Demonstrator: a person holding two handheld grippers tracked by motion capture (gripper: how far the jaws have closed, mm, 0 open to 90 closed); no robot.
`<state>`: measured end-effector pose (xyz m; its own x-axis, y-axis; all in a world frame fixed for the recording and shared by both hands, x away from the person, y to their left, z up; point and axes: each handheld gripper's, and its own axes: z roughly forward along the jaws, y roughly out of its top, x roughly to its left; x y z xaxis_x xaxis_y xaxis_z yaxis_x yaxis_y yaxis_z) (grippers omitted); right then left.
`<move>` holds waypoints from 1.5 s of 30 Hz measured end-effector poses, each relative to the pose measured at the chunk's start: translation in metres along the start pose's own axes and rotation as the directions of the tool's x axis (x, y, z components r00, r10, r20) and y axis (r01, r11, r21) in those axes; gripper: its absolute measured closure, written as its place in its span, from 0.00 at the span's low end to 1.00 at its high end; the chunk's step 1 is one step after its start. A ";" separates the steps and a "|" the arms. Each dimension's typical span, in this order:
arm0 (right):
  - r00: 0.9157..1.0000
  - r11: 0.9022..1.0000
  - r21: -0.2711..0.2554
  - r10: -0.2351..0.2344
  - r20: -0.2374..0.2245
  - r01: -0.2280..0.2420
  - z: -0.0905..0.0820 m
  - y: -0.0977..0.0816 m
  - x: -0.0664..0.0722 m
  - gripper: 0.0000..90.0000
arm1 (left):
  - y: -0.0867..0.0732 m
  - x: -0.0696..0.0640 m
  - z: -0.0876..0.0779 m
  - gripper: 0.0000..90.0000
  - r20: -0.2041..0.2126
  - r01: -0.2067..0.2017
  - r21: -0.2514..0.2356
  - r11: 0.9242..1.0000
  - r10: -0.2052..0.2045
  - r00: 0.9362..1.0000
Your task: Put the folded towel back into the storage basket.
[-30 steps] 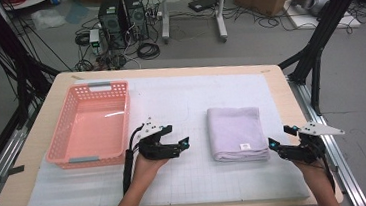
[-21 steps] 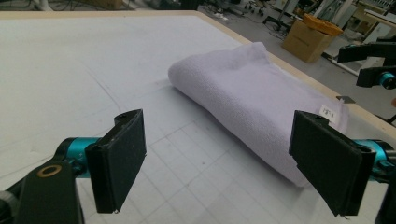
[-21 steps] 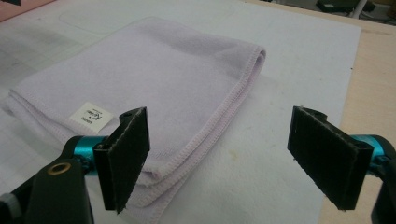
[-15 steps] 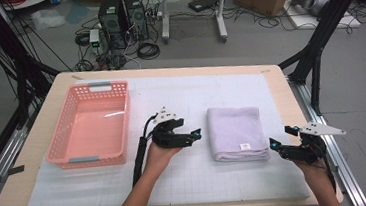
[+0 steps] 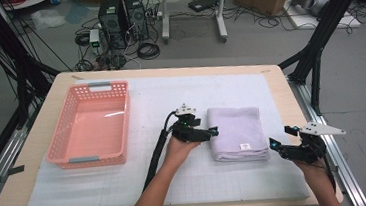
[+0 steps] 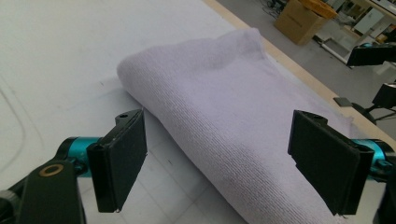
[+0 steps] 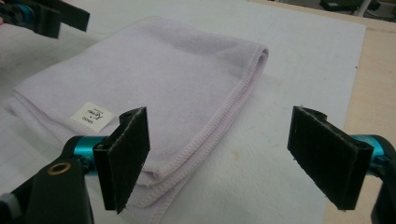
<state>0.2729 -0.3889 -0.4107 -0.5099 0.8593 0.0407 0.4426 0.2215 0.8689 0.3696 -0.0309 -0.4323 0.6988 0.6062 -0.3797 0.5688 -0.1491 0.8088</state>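
A folded lilac towel (image 5: 237, 132) lies on the white mat, right of centre, with a small white label near its front edge. My left gripper (image 5: 211, 131) hovers at the towel's left folded edge, jaws wide apart; in the left gripper view the towel (image 6: 243, 135) runs between the open pads without touching them. My right gripper (image 5: 273, 144) sits just off the towel's front right corner, also open; in the right gripper view the stitched corner of the towel (image 7: 154, 88) and its label (image 7: 91, 115) lie just beyond the left pad.
A pink plastic basket (image 5: 65, 154) with nothing in it stands on the left of the mat. The table's wooden right edge (image 5: 304, 122) is close to my right hand. Black frame legs, computers and cables stand on the floor beyond.
My left hand has travelled right across the mat, from midway between basket and towel up to the towel's left edge. The right hand has stayed put.
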 end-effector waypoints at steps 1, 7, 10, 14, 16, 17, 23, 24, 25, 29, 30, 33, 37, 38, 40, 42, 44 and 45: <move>1.000 1.000 0.000 -0.001 0.000 0.001 0.000 0.000 0.000 0.22 | -0.001 0.000 0.003 0.22 0.007 0.009 0.007 1.000 -0.009 1.000; 1.000 1.000 0.004 0.001 -0.005 -0.001 0.001 0.000 0.001 0.22 | -0.005 0.000 0.017 0.22 -0.007 0.049 0.048 0.998 -0.049 0.999; 1.000 1.000 0.006 0.002 -0.008 -0.001 0.002 0.000 0.002 0.22 | -0.007 0.000 0.024 0.22 -0.024 0.066 0.075 0.995 -0.065 0.998; 1.000 1.000 0.010 -0.005 -0.012 0.005 0.003 0.000 0.001 0.22 | -0.009 -0.001 0.028 0.24 -0.010 0.087 0.087 0.992 -0.087 0.996; 1.000 1.000 0.008 -0.006 -0.011 0.006 0.003 0.000 0.001 0.22 | -0.009 -0.002 0.031 0.25 -0.005 0.086 0.089 0.992 -0.086 0.996; 1.000 1.000 0.005 -0.005 -0.011 0.005 0.003 0.000 0.001 0.22 | -0.009 -0.002 0.031 0.26 0.001 0.083 0.092 0.992 -0.083 0.997; 1.000 1.000 0.011 -0.007 -0.017 0.008 0.003 0.000 0.002 0.22 | -0.007 -0.009 0.038 0.31 0.012 0.057 0.130 0.990 -0.059 0.998; 1.000 1.000 0.009 -0.008 -0.018 0.008 0.003 0.001 0.002 0.22 | -0.007 -0.010 0.039 0.33 0.010 0.045 0.134 0.990 -0.047 0.999; 1.000 1.000 0.009 -0.007 -0.019 0.007 0.003 0.001 0.002 0.22 | -0.007 -0.010 0.039 0.36 0.009 0.041 0.136 0.990 -0.042 0.999; 1.000 1.000 0.007 -0.005 -0.017 0.005 0.002 0.000 0.001 0.22 | -0.007 -0.008 0.039 0.53 0.026 0.050 0.146 0.988 -0.055 0.998; 1.000 1.000 0.007 -0.004 -0.016 0.004 0.002 0.000 0.000 0.22 | -0.007 -0.010 0.039 0.59 0.027 0.042 0.146 0.988 -0.047 0.999; 1.000 1.000 0.008 -0.001 -0.017 0.001 0.002 0.000 0.000 0.22 | -0.006 -0.011 0.037 0.73 0.036 0.026 0.139 0.990 -0.031 0.999; 1.000 1.000 0.008 0.000 -0.016 0.000 0.002 0.000 0.000 0.22 | -0.006 -0.010 0.035 0.80 0.050 0.014 0.124 0.992 -0.020 0.999; 1.000 1.000 0.007 -0.001 -0.016 0.001 0.002 0.000 0.000 0.22 | -0.006 -0.010 0.035 0.81 0.054 0.002 0.119 0.993 -0.009 0.999; 1.000 1.000 0.005 0.000 -0.014 0.000 0.001 0.000 -0.001 0.22 | -0.006 -0.011 0.033 0.82 0.059 -0.017 0.103 0.995 0.011 0.998; 1.000 1.000 0.007 0.006 -0.014 -0.006 0.001 0.000 -0.001 0.22 | -0.005 -0.012 0.032 0.82 0.065 -0.025 0.087 0.996 0.020 0.998; 1.000 1.000 0.007 0.005 -0.012 -0.005 0.000 -0.001 -0.001 0.22 | -0.005 -0.012 0.030 0.83 0.071 -0.040 0.070 0.997 0.035 0.997; 1.000 1.000 0.003 0.007 -0.012 -0.007 0.000 -0.001 -0.002 0.22 | -0.004 -0.012 0.029 0.83 0.077 -0.045 0.059 0.997 0.040 0.996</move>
<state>0.2737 -0.3902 -0.4116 -0.5157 0.8552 0.0525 0.4481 0.2169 0.8673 0.3714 -0.0606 -0.4440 0.7525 0.5375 -0.3806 0.5616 -0.2218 0.7971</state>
